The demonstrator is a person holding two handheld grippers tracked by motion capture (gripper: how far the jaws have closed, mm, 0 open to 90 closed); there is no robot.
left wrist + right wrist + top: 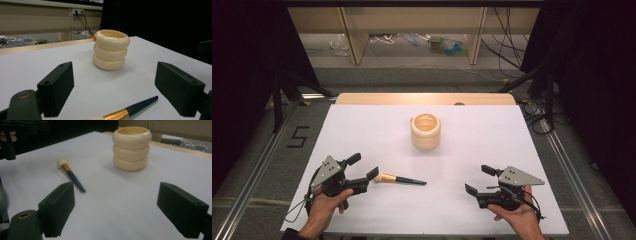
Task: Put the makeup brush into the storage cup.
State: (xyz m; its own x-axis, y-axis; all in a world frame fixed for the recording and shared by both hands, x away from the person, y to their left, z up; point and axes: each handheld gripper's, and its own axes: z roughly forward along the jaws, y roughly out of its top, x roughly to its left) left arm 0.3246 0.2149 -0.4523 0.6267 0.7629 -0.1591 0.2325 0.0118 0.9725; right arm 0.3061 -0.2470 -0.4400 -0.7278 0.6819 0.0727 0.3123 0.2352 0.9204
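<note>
brush (399, 179) beside ribbed cream holder (425, 131)

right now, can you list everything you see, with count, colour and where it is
holder: 1, cream, ribbed, upright, middle of table
brush: 1, dark handle, gold band, pale head, lying flat near left tongs
table: 1, white top, wood far edge
clutter on floor: several, mixed colours, beyond table
left tongs: 1, black, open, near left, head of brush by its tip
right tongs: 1, black, open, near right
hands: 2, holding tongs, near edge
</note>
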